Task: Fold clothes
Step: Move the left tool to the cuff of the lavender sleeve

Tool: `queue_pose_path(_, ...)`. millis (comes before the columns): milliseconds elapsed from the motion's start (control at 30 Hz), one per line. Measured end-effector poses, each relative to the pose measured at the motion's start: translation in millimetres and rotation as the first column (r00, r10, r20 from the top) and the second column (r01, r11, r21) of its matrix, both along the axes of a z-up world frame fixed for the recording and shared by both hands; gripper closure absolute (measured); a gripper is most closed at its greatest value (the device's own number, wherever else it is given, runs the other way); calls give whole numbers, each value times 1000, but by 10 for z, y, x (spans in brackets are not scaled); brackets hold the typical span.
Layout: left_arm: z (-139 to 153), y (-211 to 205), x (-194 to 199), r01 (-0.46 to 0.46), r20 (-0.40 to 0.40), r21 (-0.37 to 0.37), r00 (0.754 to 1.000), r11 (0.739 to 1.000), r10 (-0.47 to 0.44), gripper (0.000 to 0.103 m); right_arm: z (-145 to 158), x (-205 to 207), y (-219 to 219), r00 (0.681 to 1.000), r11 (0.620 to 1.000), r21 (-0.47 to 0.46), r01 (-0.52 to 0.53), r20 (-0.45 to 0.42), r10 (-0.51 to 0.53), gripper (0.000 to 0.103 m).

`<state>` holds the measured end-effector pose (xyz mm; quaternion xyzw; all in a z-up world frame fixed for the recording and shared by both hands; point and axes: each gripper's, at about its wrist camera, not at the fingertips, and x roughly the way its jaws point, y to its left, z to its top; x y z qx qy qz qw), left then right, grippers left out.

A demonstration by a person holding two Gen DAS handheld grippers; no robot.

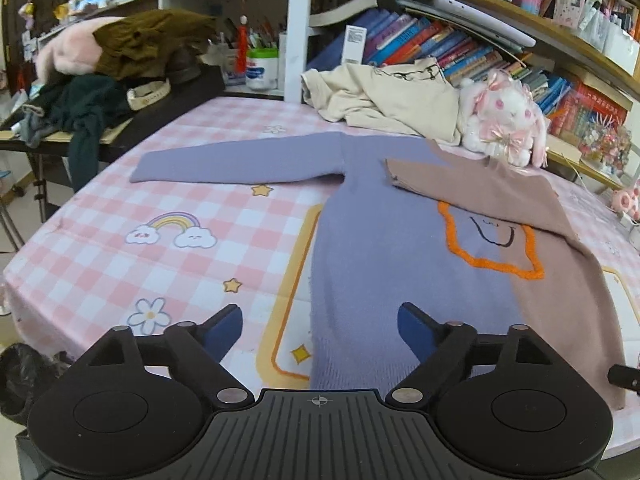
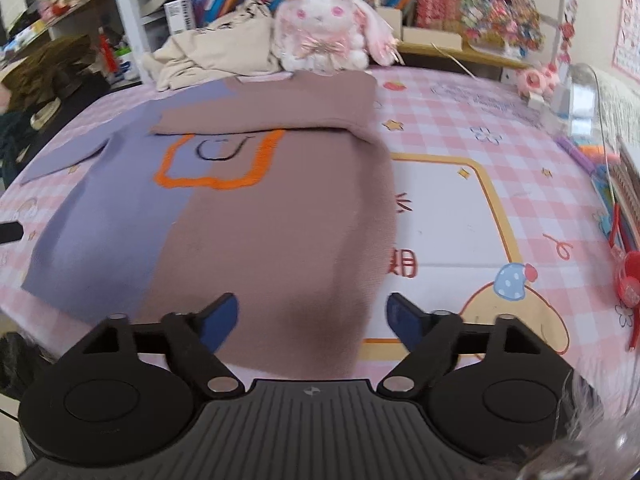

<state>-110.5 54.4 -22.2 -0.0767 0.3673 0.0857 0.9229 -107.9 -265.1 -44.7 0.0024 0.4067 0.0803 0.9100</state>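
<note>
A: Sweater (image 1: 392,248) flat on the desk (image 1: 168,216), front side up, and I've got it in both my views. Purple half on one side, brown half on the other, with an orange outline and a little smile across the chest.

B: Sleeves?

A: Purple sleeve (image 1: 240,160) lies straight out across the pink checked cloth. Brown sleeve (image 2: 276,108) is folded over the chest, its cuff end lying on the purple half, just above the orange outline.

B: And your claws?

A: My left claw (image 1: 320,330) sits over the hem on the purple side, fingers spread wide, nothing between them. My right claw (image 2: 312,318) is over the brown hem, fingers wide apart too, gripping nothing. I can't tell whether either one touches the knit.

B: What's behind the sweater?

A: Cream garment (image 1: 384,100) crumpled at the far edge of the desk, right beside the collar. White and pink plush rabbit (image 2: 324,28) next to it, touching the cream cloth. Bookshelves (image 1: 460,44) run along the back, and a dark pile of clothes (image 1: 100,80) sits on a side stand off to my left.
</note>
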Motion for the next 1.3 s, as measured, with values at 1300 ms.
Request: queue_pose_path(1300,-239,2330,1036,30,91,-79,996,996,-23,13,128,-44,1962,973,971,-85,224,78,-218,11)
